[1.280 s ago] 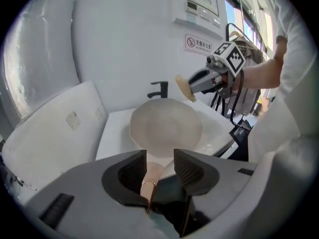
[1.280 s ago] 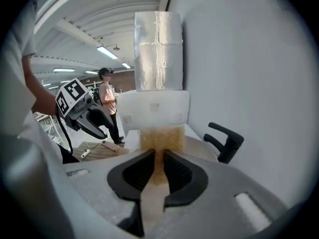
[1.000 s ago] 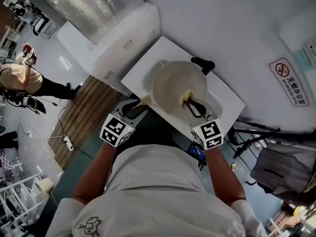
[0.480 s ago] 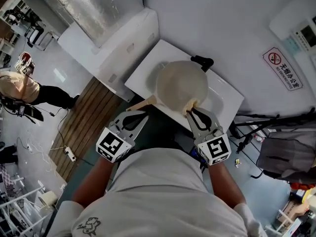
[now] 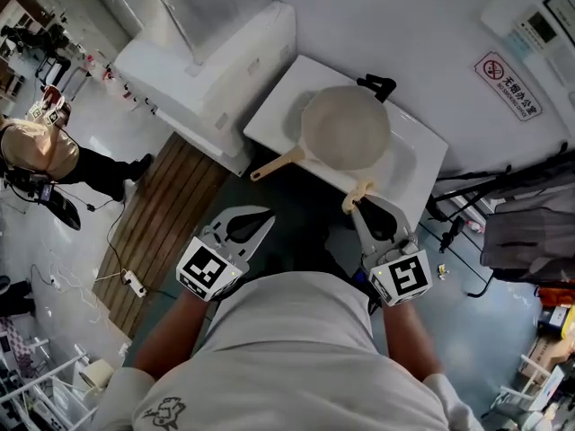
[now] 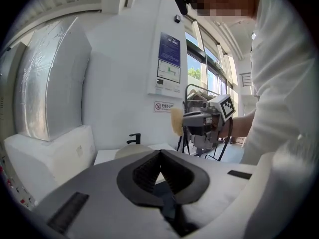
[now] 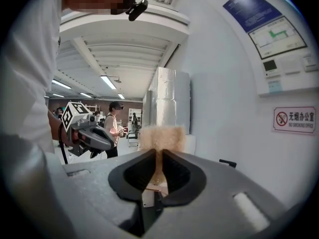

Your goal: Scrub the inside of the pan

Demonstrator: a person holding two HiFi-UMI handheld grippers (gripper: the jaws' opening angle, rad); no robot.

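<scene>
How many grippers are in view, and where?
2. The left gripper, shut and empty, is at the person's left, short of the sink; the right gripper, shut on a sponge, is by the sink's front edge. None seems hidden.

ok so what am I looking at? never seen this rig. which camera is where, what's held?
No robot: a person holds a two-jaw gripper in each hand. The top-down picture is from a head camera; the other two cameras ride on the grippers, looking along their jaws. The left gripper is shut and empty. The right gripper is shut on a tan sponge. Ahead of them, a pale pan sits on a white sink by a black tap.
</scene>
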